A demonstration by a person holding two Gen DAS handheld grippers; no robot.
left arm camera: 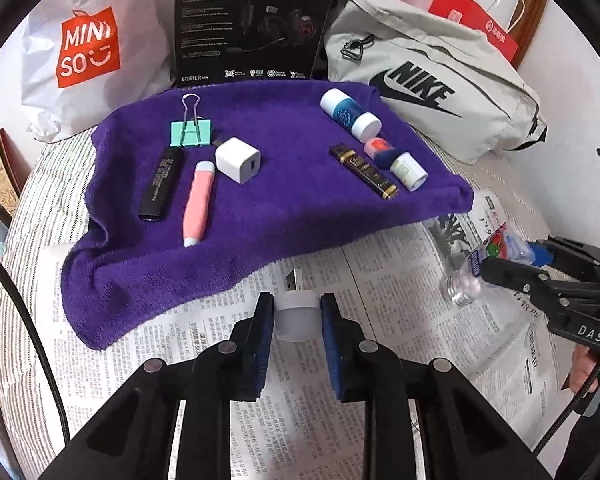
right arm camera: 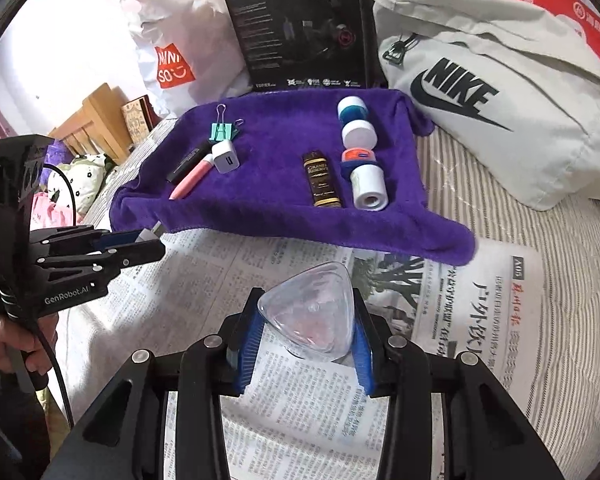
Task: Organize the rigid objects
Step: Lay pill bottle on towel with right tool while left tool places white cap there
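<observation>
My left gripper (left arm camera: 297,300) is shut on a small white USB plug-in light (left arm camera: 296,316), whose metal plug points toward the purple towel (left arm camera: 260,224). My right gripper (right arm camera: 308,300) is shut on a clear plastic bottle (right arm camera: 308,316), with the bottle's rounded-triangle base facing the camera. In the left wrist view the bottle (left arm camera: 476,268) lies sideways over the newspaper. On the towel's left side lie a mint binder clip (left arm camera: 190,132), a black stick (left arm camera: 162,184), a pink tube (left arm camera: 198,204) and a white charger cube (left arm camera: 238,160). A blue-and-white bottle (left arm camera: 350,114), a black-and-gold bar (left arm camera: 364,170) and a small white bottle (left arm camera: 408,170) lie on its right.
Newspaper (right arm camera: 480,320) covers the striped bedding in front of the towel. Behind the towel stand a white Miniso bag (left arm camera: 88,48), a black headset box (left arm camera: 252,20) and a grey Nike bag (left arm camera: 440,80). A hand (right arm camera: 4,344) holds the left gripper's handle.
</observation>
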